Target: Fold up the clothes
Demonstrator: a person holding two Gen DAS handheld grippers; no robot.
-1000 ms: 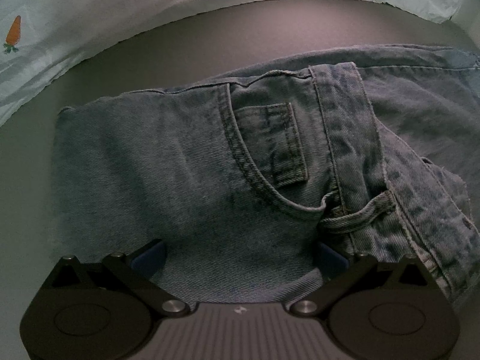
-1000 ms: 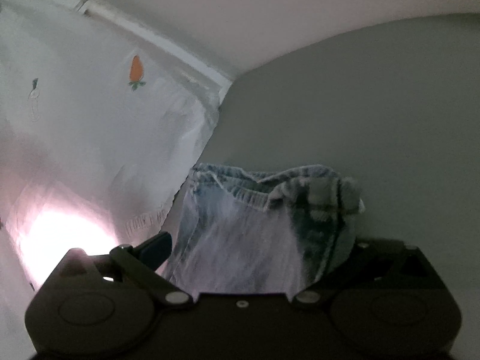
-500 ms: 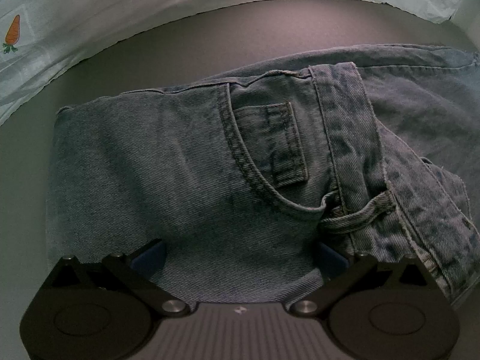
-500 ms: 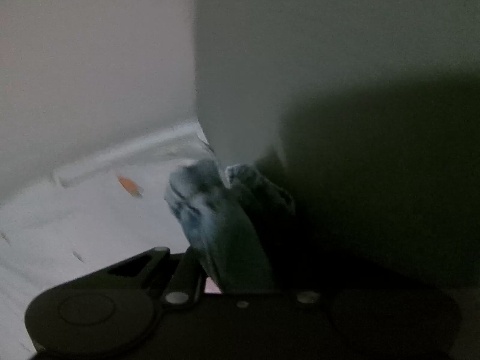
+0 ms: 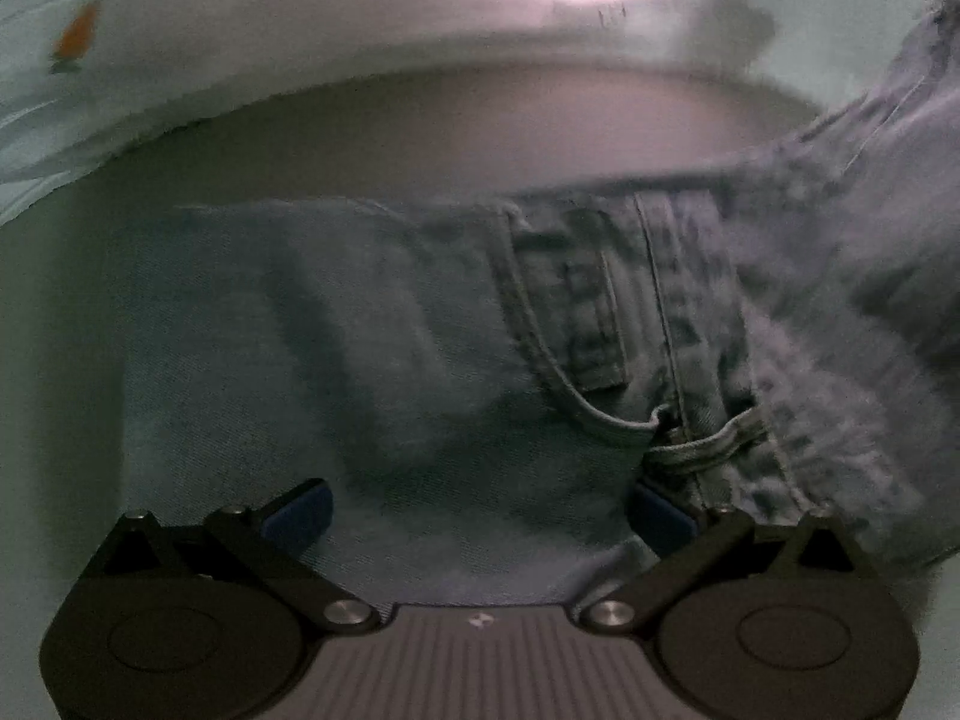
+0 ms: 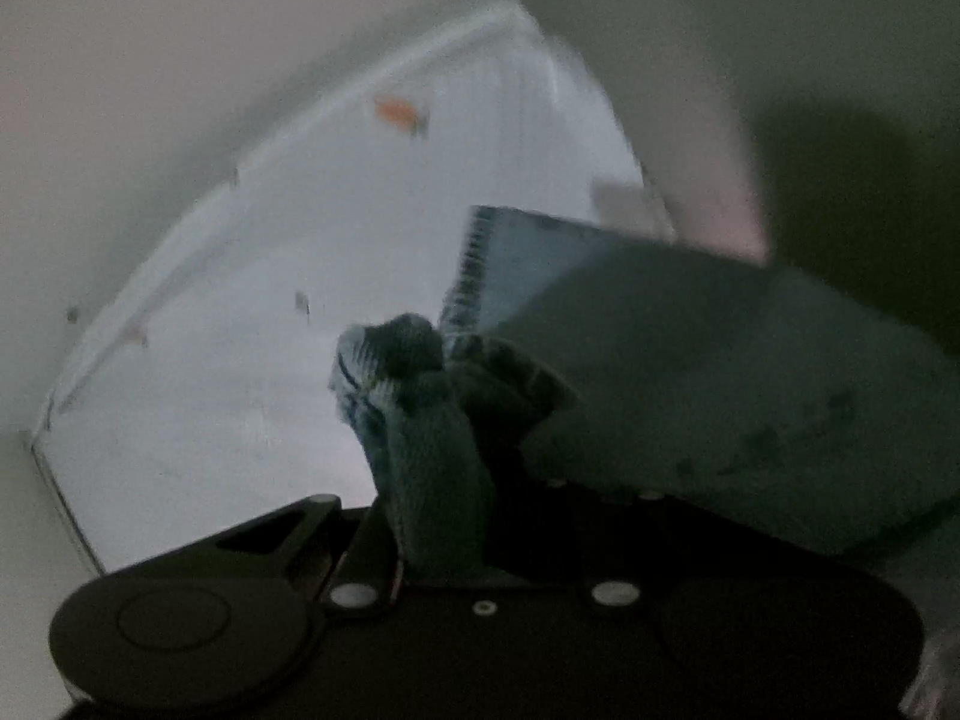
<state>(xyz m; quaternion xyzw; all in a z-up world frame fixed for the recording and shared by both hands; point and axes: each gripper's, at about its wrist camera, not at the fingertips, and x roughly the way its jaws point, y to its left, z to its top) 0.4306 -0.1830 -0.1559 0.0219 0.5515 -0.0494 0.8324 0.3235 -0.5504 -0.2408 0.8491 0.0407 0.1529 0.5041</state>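
Jeans [image 5: 420, 360] between spread left fingers [image 5: 297, 513]

A plain grey surface [image 5: 480, 120] was seen in the left wrist view, dim and blurred. A pair of blue denim jeans [image 5: 420, 348] was spread directly on it, with the pocket seam and a belt loop turned upward; the right-hand part of the denim was raised off the surface. Along the far edge, a pale sheet [image 5: 180, 48] printed with a small orange carrot [image 5: 75, 39] was laid against the surface. In the right wrist view the same pale sheet [image 6: 270, 300] was visible, blurred.
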